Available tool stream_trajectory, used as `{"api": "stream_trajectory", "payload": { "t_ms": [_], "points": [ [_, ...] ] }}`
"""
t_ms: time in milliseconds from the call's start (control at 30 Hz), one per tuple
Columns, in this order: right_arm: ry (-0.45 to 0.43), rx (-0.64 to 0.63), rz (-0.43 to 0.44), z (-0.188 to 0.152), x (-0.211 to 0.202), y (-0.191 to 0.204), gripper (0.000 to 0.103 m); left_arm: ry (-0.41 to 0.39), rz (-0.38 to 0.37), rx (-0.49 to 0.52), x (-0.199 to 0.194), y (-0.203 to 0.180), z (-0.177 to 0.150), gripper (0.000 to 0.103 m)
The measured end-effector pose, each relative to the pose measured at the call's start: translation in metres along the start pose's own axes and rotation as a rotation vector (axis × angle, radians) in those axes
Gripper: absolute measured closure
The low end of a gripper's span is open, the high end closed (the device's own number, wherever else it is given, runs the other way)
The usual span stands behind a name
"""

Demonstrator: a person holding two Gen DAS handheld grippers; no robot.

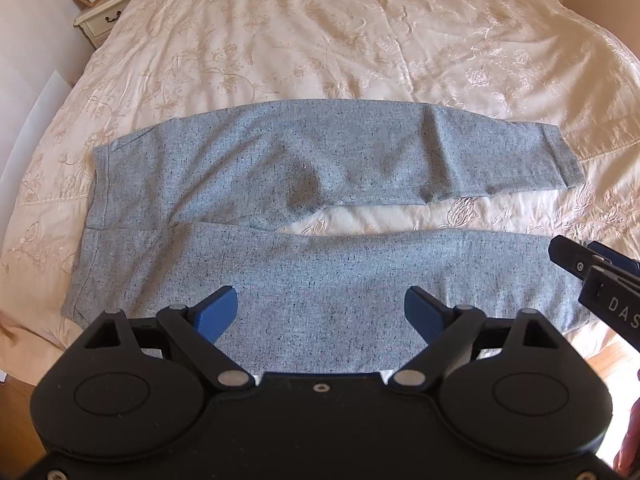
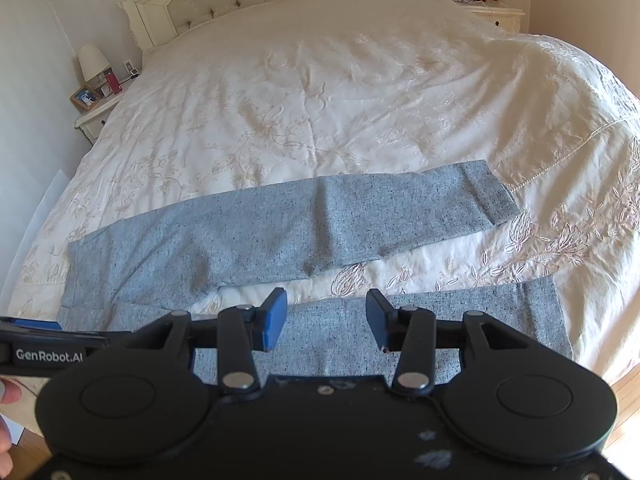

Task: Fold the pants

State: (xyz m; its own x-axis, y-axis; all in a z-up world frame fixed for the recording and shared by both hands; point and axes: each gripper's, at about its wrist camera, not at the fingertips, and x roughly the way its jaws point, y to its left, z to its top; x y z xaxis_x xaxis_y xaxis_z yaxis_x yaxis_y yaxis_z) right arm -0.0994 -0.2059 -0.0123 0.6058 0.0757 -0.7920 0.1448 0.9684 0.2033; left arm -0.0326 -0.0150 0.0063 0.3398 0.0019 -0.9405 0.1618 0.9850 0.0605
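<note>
The pants (image 1: pixel 304 208) lie spread flat across the foot end of the bed (image 1: pixel 320 40), waistband toward 9 o'clock and both hems toward 3 o'clock, the two legs parted by a narrow wedge of bedspread that widens toward the hems. No fold looks made yet: judged from this layout, the task is at its start, with the first leg-over-leg fold and the later lengthwise folds all left to do. The left gripper (image 1: pixel 320 308) hovers over the near leg with its fingers spread wide and nothing between them; the right gripper (image 2: pixel 326 316) hangs above the same leg nearer its hem, fingers likewise released and empty. The cloth is a grey-blue flecked weave, matte and fairly thick, lying mostly smooth with a shallow crease across the far leg and a darker dip by the crotch. The bedspread is cream, glossy, embroidered with pale floral stems and softly rumpled. The fingers carry blue pads on black linkages.
</note>
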Motion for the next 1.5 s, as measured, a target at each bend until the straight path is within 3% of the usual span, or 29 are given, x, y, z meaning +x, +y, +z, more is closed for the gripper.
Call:
{"api": "stream_trajectory", "payload": {
  "t_ms": [1500],
  "points": [
    [0.02, -0.014, 0.052, -0.003, 0.001, -0.016, 0.056, 0.013, 0.027, -0.025, -0.002, -0.016, -0.011, 0.012]
  ]
}}
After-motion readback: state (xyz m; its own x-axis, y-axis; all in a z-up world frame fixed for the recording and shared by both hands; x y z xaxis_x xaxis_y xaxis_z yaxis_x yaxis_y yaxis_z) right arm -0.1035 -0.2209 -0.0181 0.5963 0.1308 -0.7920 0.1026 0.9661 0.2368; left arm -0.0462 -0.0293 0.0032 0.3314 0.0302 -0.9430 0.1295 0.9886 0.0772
